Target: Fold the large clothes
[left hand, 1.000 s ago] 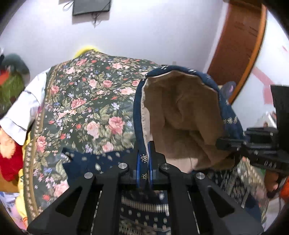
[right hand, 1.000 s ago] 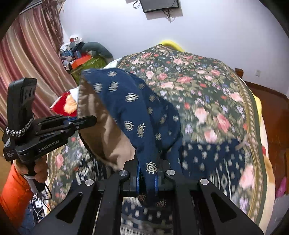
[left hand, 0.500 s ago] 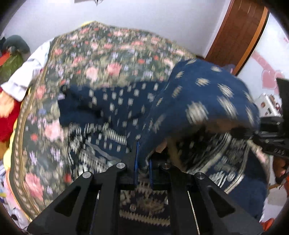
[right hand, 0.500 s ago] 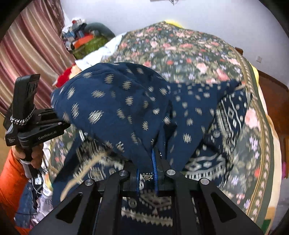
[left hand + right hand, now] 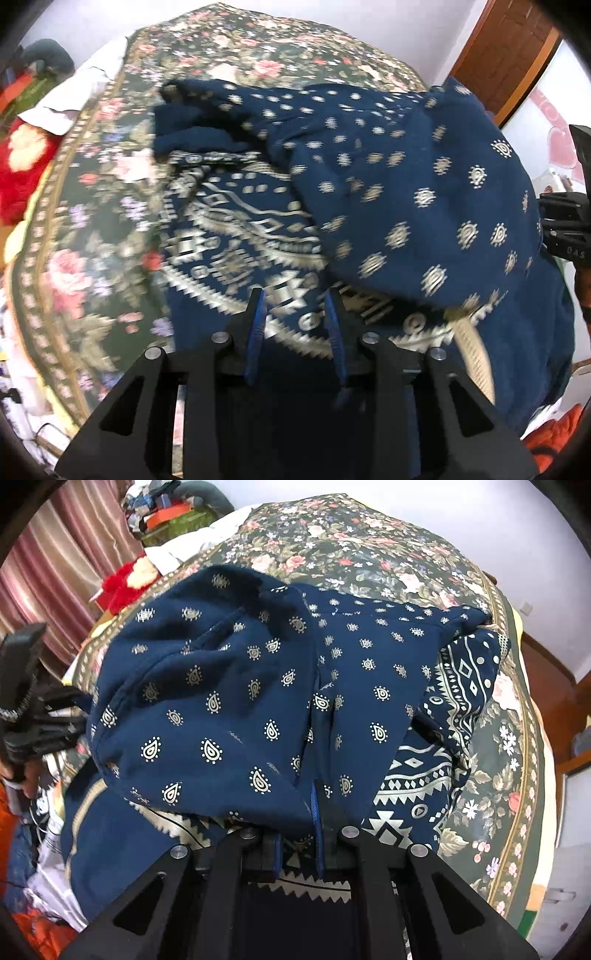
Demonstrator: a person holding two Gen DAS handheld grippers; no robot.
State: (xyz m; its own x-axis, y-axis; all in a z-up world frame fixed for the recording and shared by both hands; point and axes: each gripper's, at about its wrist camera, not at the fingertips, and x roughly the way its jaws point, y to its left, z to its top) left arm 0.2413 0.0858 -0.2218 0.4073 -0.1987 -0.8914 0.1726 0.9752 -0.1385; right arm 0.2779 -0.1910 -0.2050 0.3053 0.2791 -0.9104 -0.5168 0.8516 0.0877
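Navy-blue printed cotton garment with cream paisley dots and a geometric border [image 5: 406,192], spread over the green floral bedspread [image 5: 85,229] and doubled onto itself, upper layer draped forward across the lower patterned panel. Left gripper [image 5: 295,310] poised just above the garment's near border, jaws having just been opening, blue pads standing apart with no fabric between them, so released. Right gripper [image 5: 299,834] clenched on the garment's folded edge, cloth bunched over the pinched fingertips and running up and away from them toward the bedspread's far end. Folded layer heaped nearer the right gripper than the left, sagging off the bedspread's near edge on that side. Long axis of the garment seemingly lying across the bedspread, from one gripper toward the other, though the bunching leaves that uncertain. By judgement, fold laid down on the left side only; coming move likely to hinge on the right gripper lowering its held edge onto the layer beneath and letting go, with the free corner apt to slide off the bedspread's near edge
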